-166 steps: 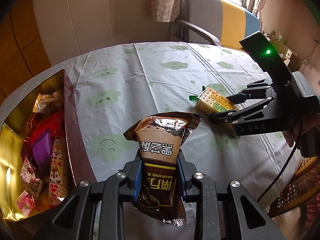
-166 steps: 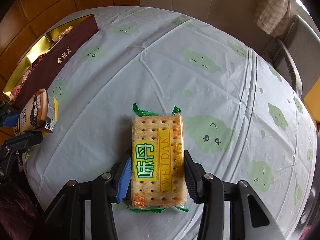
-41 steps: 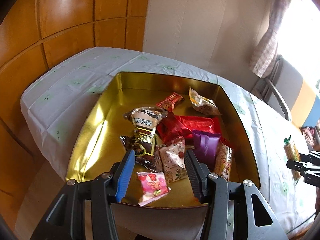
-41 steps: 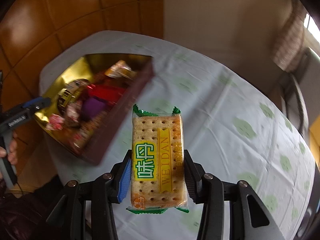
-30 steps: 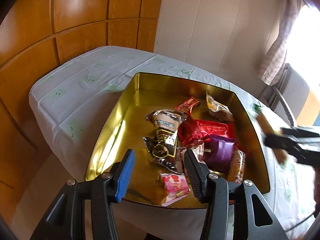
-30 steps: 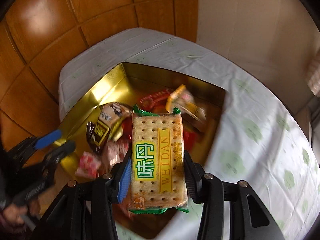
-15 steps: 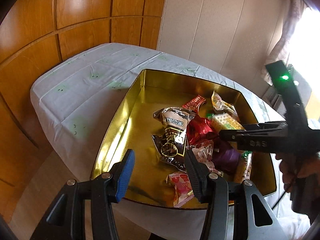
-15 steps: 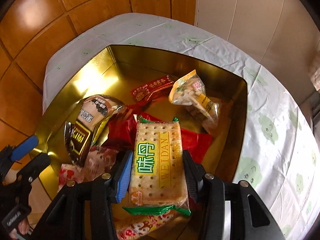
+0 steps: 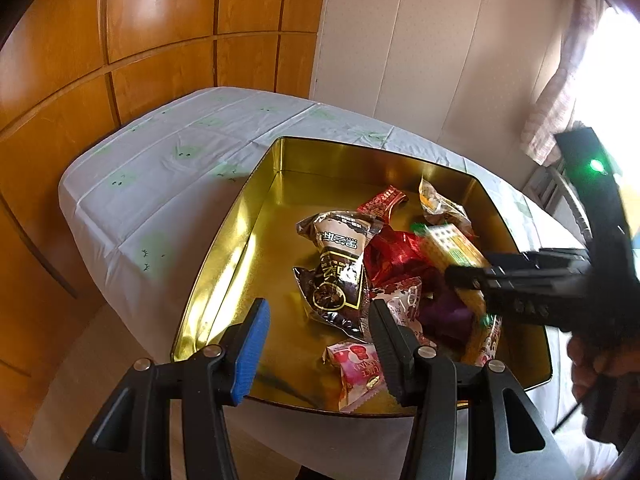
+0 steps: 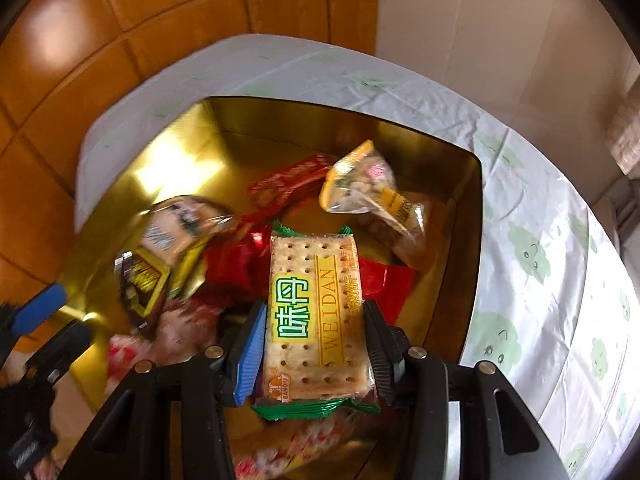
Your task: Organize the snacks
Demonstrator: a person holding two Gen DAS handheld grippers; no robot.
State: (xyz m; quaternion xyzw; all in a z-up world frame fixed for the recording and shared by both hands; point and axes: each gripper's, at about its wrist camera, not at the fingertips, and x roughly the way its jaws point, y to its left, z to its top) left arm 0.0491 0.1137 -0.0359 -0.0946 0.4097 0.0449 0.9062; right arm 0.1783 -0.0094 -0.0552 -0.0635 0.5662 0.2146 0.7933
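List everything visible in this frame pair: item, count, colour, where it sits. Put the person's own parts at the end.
gold tin: 1, gold inside, on the table.
tablecloth: 1, white with green faces, covering the table.
cracker pack: 1, tan with a green and yellow label, between the right tongs' fingers over the tin.
brown pouch: 1, brown and silver, in the tin, left of the pile.
clear nut bag: 1, clear with yellow print, at the tin's far side.
red wrappers: at least 2, red, mid-tin.
purple packet: 1, purple, partly buried.
pink packet: 1, pink and white, near front wall.
left tongs: 1, black with a blue pad, open, empty, above the tin's near edge.
right tongs: 1, black, at the cracker pack.
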